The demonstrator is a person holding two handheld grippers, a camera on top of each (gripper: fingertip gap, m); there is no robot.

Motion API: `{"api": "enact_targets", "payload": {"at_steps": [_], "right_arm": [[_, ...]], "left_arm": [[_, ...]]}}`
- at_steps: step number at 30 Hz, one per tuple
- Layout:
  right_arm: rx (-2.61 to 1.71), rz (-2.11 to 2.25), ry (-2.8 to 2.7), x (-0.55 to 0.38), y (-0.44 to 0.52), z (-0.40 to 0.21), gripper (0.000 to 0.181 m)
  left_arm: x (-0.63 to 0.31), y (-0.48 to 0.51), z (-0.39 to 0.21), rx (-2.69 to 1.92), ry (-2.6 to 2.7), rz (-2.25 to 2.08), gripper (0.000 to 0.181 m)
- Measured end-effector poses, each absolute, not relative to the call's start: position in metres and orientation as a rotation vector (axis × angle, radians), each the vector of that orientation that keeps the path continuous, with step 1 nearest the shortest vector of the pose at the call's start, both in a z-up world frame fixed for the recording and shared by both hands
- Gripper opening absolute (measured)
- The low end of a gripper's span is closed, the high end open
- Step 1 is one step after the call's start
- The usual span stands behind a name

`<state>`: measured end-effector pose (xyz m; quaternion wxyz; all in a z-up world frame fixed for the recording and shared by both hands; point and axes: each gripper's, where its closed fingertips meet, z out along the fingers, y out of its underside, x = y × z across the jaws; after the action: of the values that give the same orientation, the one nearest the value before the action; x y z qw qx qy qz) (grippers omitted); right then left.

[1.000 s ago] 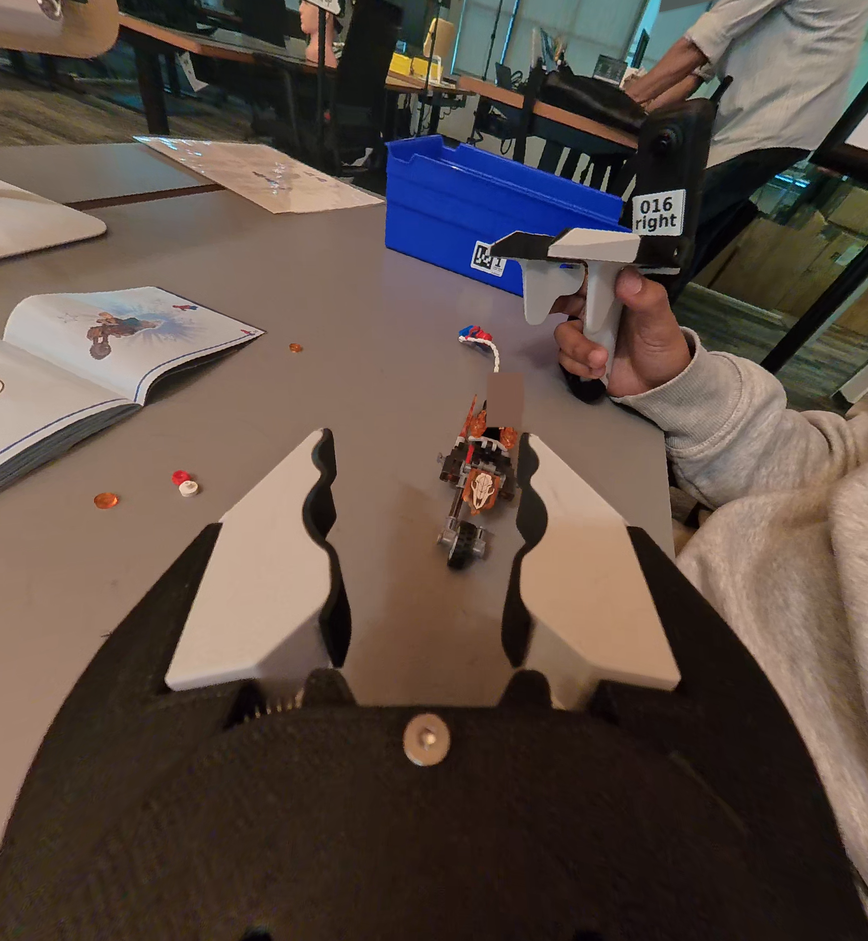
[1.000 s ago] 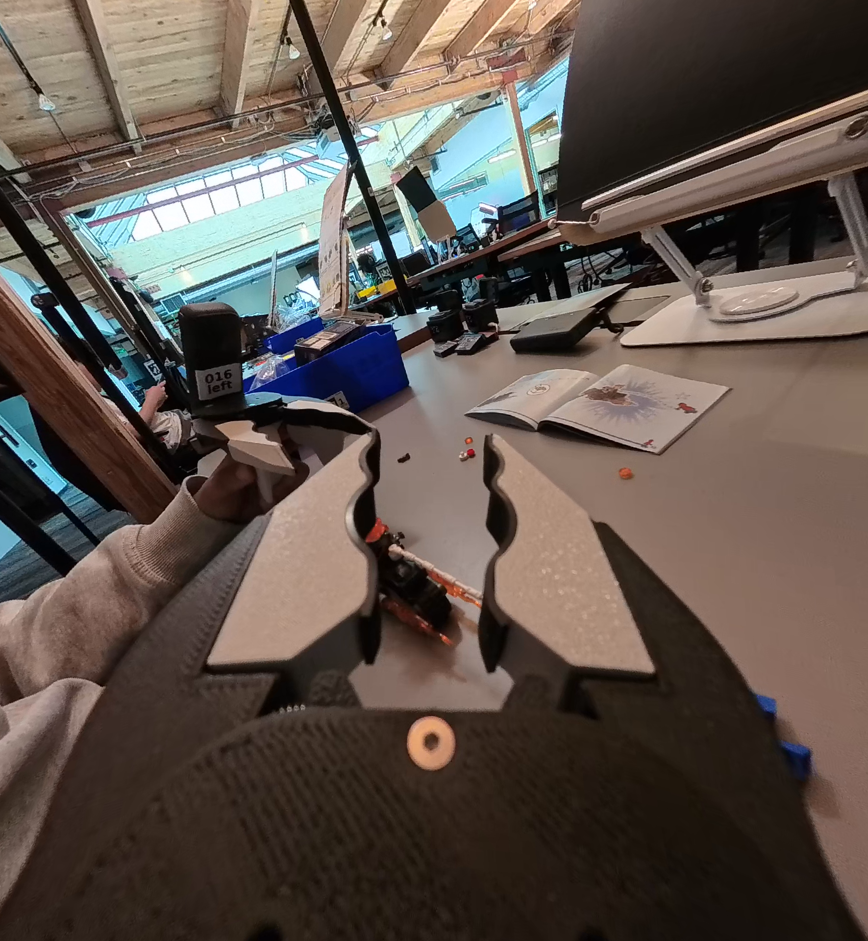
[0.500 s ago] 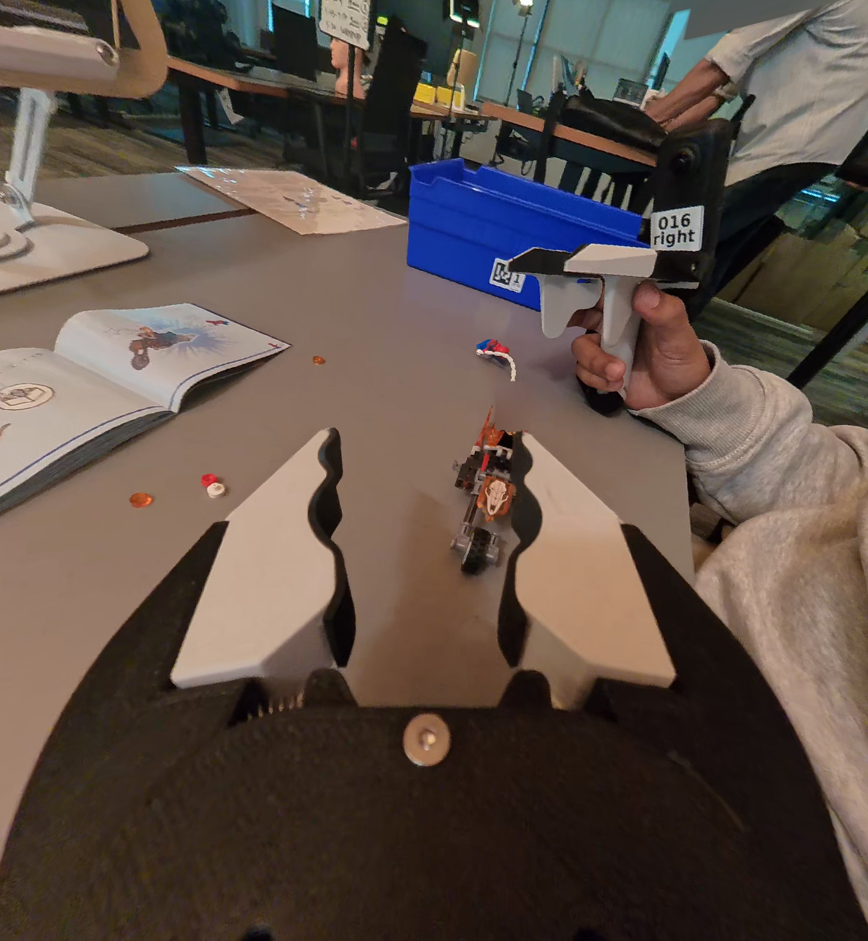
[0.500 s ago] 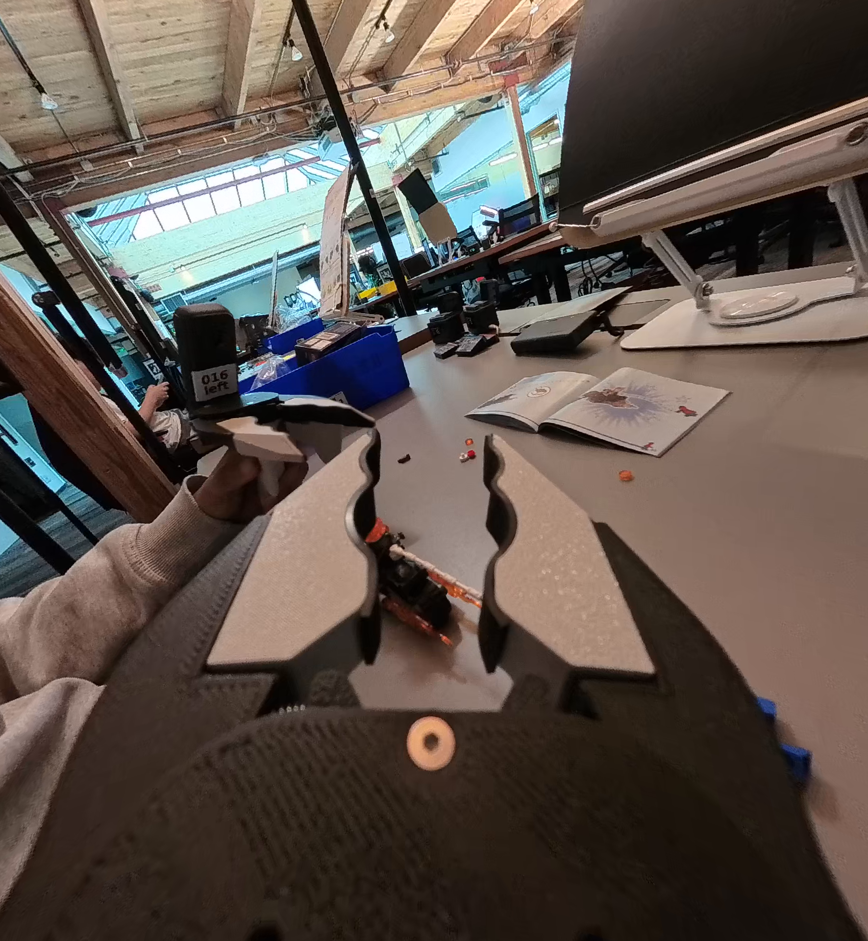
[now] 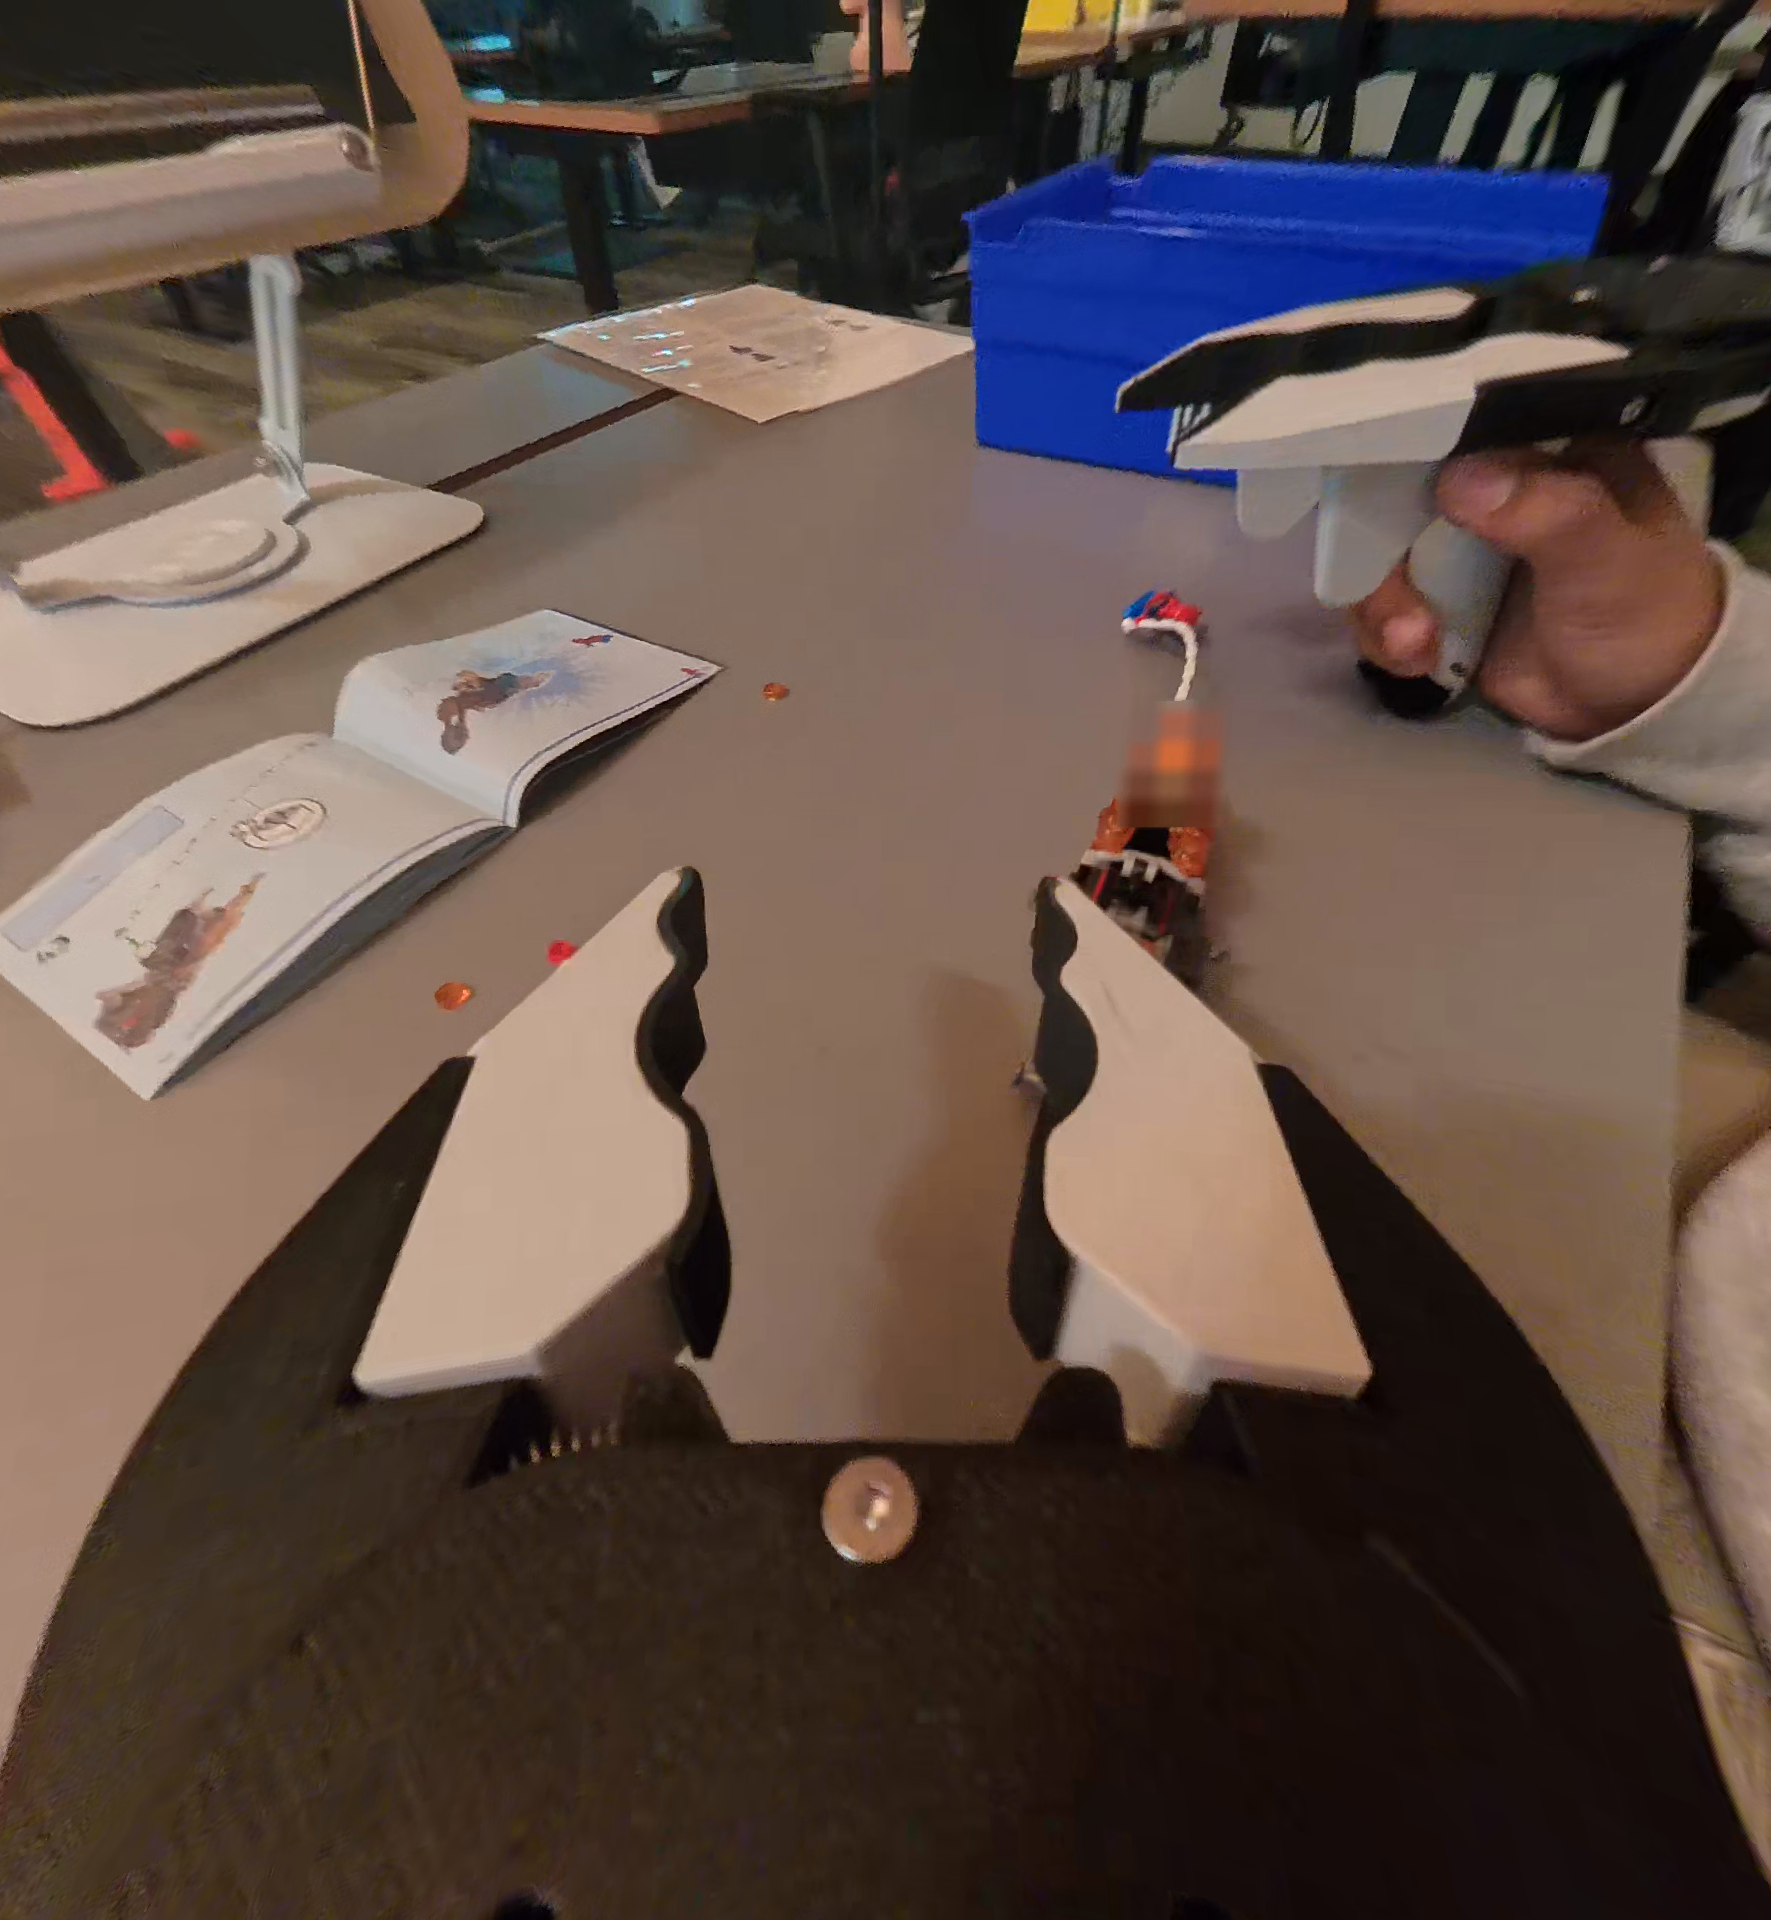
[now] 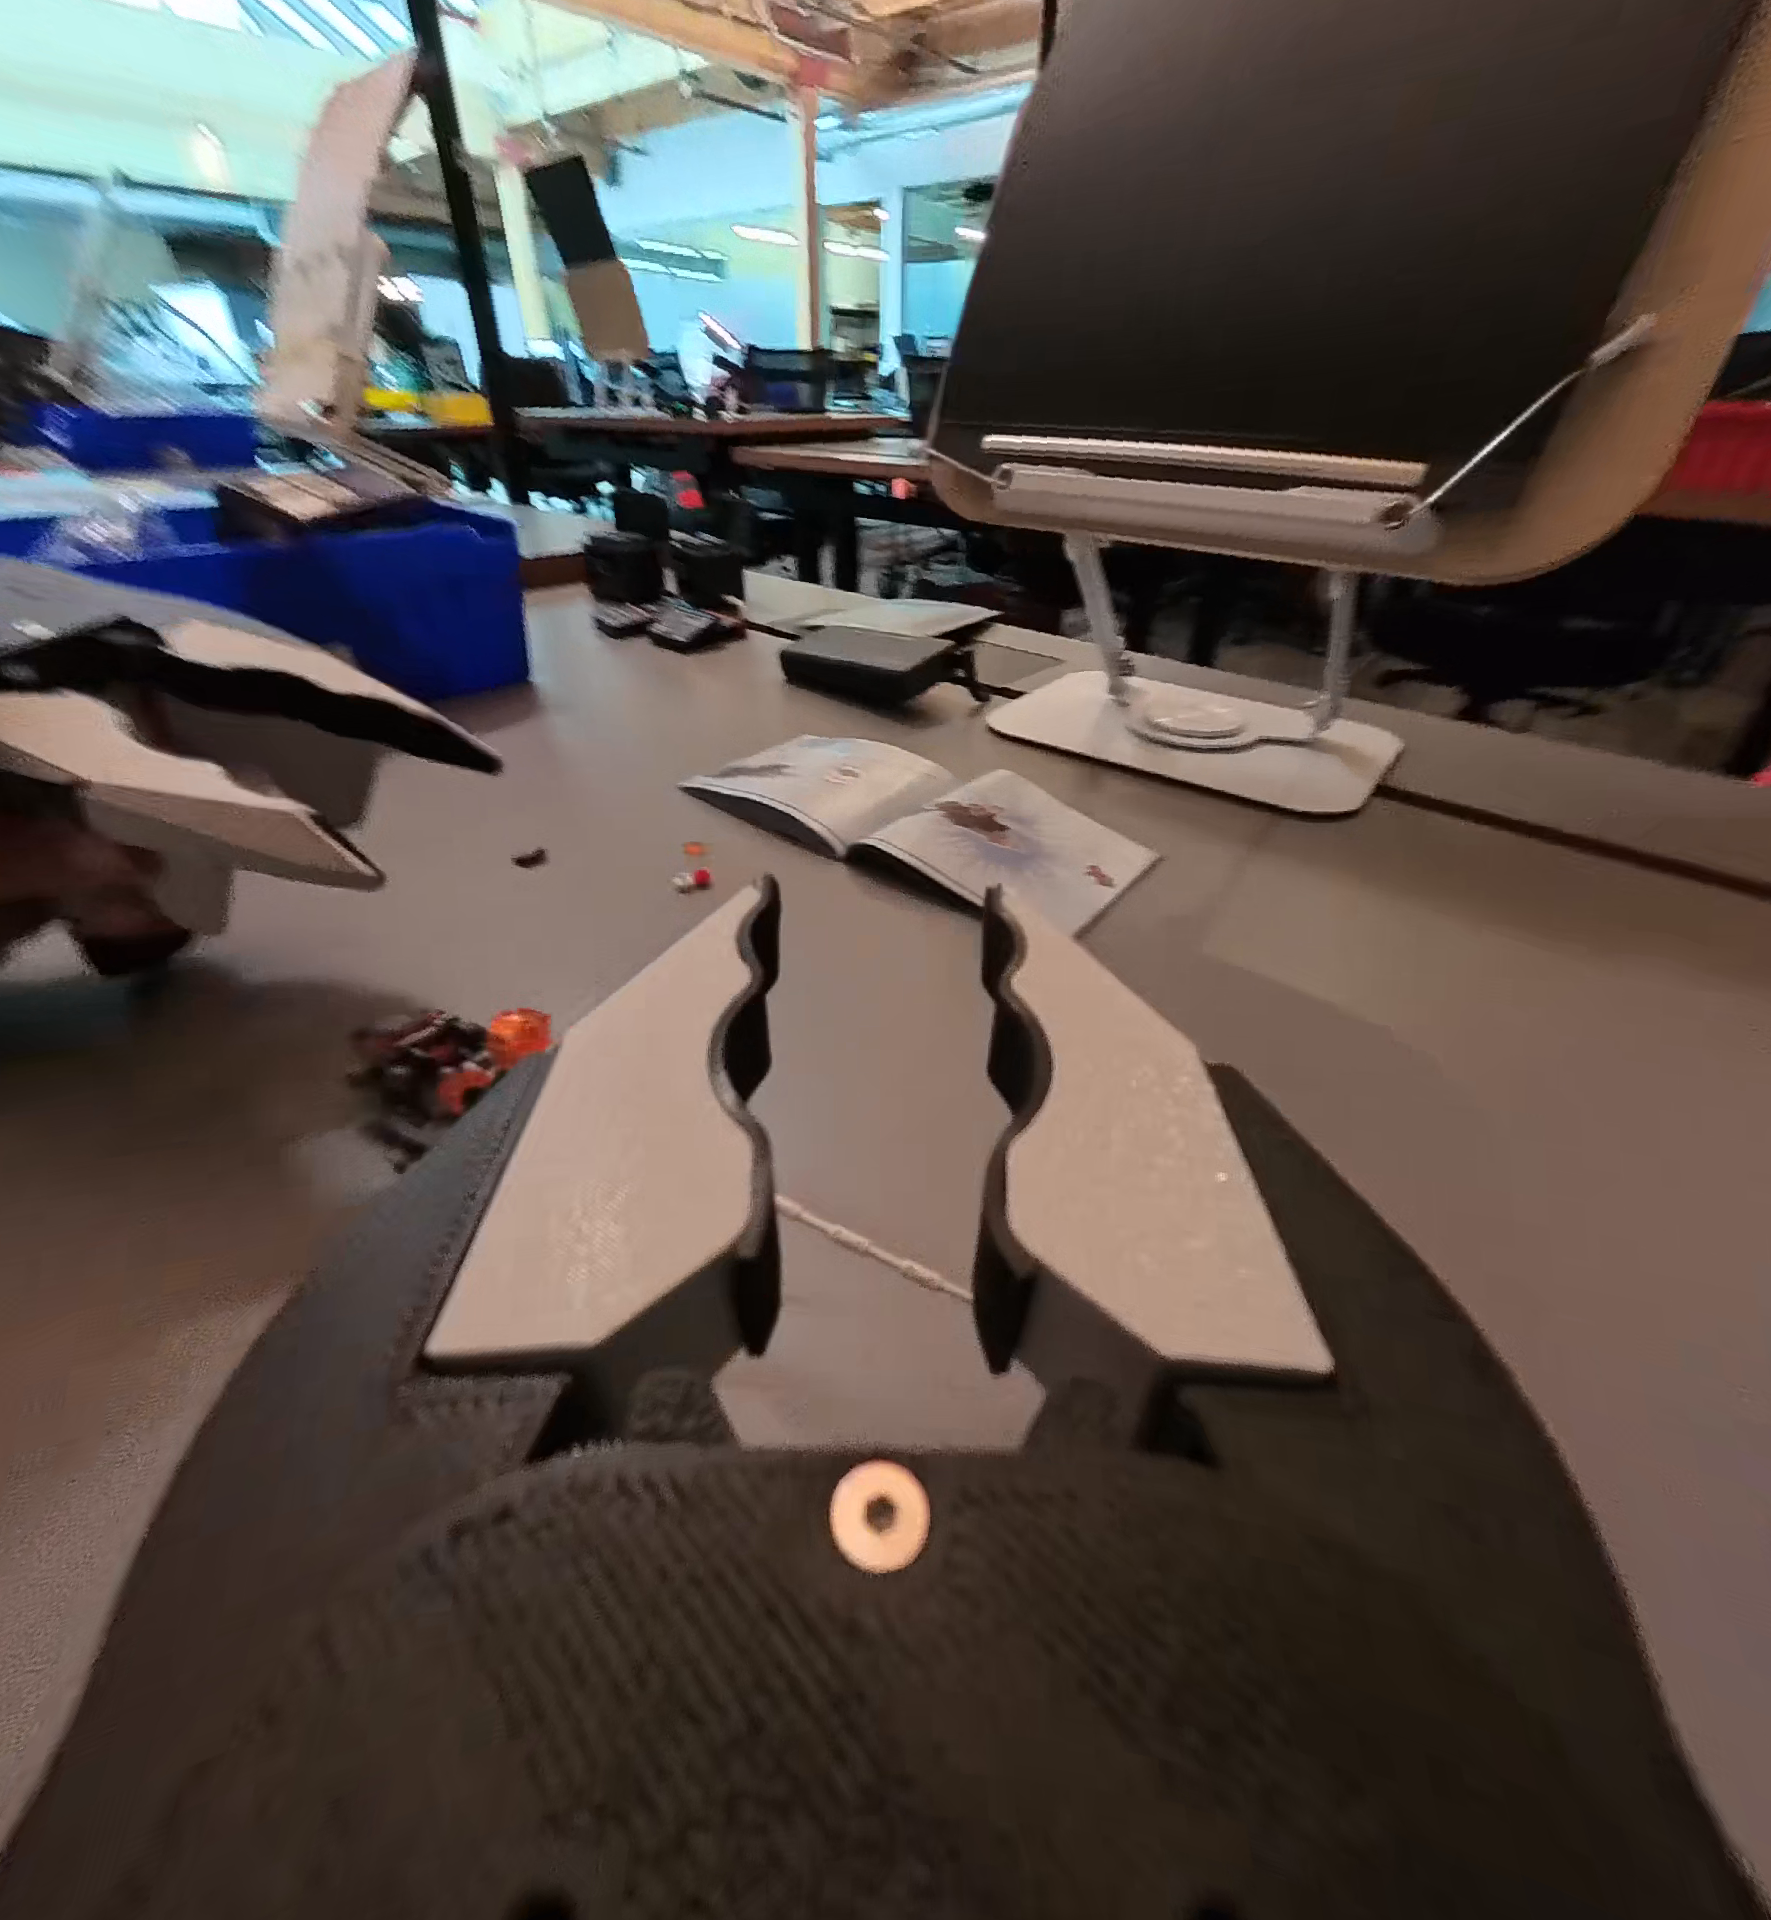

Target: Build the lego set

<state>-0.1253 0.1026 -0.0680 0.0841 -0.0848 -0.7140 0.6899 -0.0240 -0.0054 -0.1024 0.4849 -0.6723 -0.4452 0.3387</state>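
Observation:
A small black and orange lego motorbike [image 5: 1151, 883] stands on the grey table [image 5: 860, 582], just past my left gripper's right fingertip and partly hidden by it. My left gripper [image 5: 865, 894] is open and empty, low over the table. A red, blue and white piece on a white string [image 5: 1161, 613] lies beyond the bike. In the right wrist view the bike [image 6: 445, 1055] sits left of my right gripper [image 6: 881, 894], which is open and empty, with the white string [image 6: 870, 1252] on the table between its fingers. A hand holds the right gripper [image 5: 1151, 426] above the table's far right.
An open instruction booklet [image 5: 341, 810] lies at the left, with small orange and red pieces [image 5: 453, 995] near it. A blue bin [image 5: 1276, 301], a paper sheet [image 5: 756, 348] and a monitor stand [image 5: 185, 561] stand at the back. The table edge is at the right.
Both grippers have swung. The bike, earlier between the fingers in both views, now lies to the right of my left gripper and to the left of my right gripper. Neither grip has changed.

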Motion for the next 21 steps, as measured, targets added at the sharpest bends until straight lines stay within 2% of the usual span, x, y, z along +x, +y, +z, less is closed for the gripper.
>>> {"api": "enact_targets", "payload": {"at_steps": [4,8,14,18,21], "right_arm": [[-0.228,1.98,-2.109,-0.126,0.1,-0.071,0.033],[-0.299,2.02,-2.075,-0.134,0.104,-0.067,0.04],[-0.22,1.954,-2.108,-0.128,0.097,-0.072,0.041],[-0.13,1.877,-2.077,-0.12,0.094,-0.074,0.043],[-0.137,1.872,-1.95,-0.12,0.101,-0.066,0.038]], "left_arm": [[-0.02,-0.004,-0.094,-1.66,-1.03,0.948,0.061],[-0.016,-0.03,-0.075,-1.517,-1.094,1.065,0.053],[-0.002,-0.045,-0.042,-1.287,-1.042,1.076,0.053],[0.0,-0.055,-0.038,-1.261,-1.053,1.169,0.05],[-0.001,-0.065,-0.041,-1.252,-1.105,1.199,0.05]]}}
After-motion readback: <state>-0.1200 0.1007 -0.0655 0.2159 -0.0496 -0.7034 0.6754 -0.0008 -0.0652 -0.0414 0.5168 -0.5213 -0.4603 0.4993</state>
